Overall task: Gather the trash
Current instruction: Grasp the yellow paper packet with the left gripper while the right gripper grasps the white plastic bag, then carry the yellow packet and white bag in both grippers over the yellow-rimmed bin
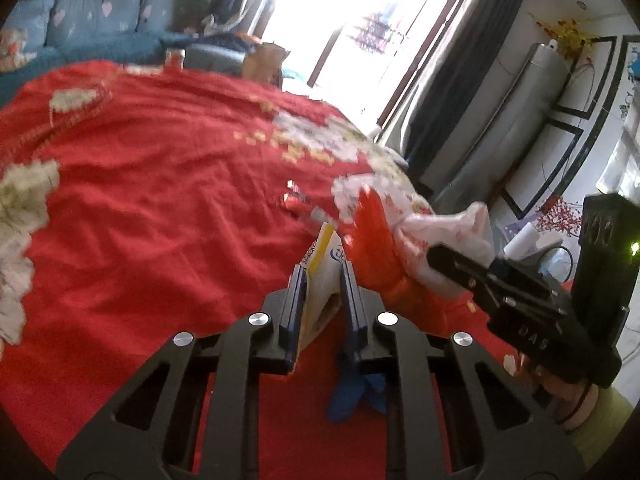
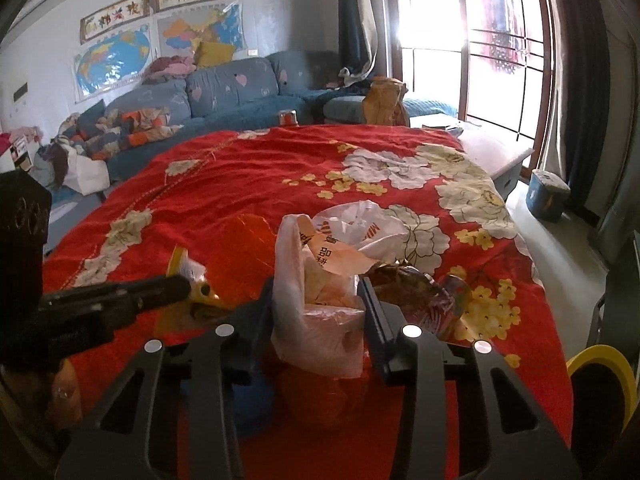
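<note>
A yellow-and-white paper packet (image 1: 325, 258) stands between the blue pads of my left gripper (image 1: 323, 280), which is shut on it just above the red flowered cloth (image 1: 160, 200). Right beside it is my right gripper (image 2: 318, 300), shut on the bunched mouth of a white plastic bag (image 2: 316, 320) with red print that holds crumpled paper. The left wrist view shows that gripper (image 1: 436, 258) gripping the bag (image 1: 460, 224). An orange-red bag (image 2: 248, 240) lies behind both. In the right wrist view the left gripper (image 2: 182, 286) holds the packet (image 2: 188, 270).
A dark snack wrapper (image 2: 412, 292) lies right of the white bag, and a small shiny wrapper (image 1: 294, 198) lies farther out on the cloth. A red can (image 2: 287, 117) and a brown paper bag (image 2: 384, 100) stand at the far edge. A blue bin (image 2: 548, 196) stands on the floor at right.
</note>
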Demonstrator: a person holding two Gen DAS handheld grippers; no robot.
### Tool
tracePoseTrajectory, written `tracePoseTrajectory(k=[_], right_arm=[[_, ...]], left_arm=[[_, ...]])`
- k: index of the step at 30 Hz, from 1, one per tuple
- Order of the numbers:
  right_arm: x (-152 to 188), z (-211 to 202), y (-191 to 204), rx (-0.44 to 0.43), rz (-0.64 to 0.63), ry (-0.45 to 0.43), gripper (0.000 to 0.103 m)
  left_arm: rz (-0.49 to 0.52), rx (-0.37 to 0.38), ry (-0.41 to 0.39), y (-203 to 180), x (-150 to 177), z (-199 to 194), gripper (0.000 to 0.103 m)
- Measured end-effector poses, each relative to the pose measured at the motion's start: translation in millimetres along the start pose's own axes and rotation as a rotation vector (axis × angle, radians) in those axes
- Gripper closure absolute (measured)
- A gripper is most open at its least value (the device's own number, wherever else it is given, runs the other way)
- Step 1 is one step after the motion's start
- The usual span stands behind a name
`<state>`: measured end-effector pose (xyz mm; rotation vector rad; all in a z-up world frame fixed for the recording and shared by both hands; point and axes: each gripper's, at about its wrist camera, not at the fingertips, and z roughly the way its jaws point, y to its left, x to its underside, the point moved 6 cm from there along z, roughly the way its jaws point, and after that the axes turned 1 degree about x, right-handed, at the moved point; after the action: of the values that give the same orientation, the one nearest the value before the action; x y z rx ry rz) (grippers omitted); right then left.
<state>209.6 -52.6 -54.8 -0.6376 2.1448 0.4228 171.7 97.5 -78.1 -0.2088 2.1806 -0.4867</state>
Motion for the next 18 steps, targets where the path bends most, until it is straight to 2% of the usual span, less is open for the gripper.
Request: tracePoseTrajectory(k=[7, 13, 18], right_arm=[[-5, -22, -10, -0.003, 0.045, -0.046, 0.065], [-8, -41, -21, 0.002, 0.078, -0.08, 0.065], [-9, -52, -28, 0.008, 0.092, -0.098, 0.065]], left_arm=[[0.042, -0.038, -0.105, -9, -21, -29, 0.091], [0.067, -0.045, -0.152, -18, -35, -44, 0.091], [0.09, -0.016, -0.184, -32, -43, -58, 0.092]])
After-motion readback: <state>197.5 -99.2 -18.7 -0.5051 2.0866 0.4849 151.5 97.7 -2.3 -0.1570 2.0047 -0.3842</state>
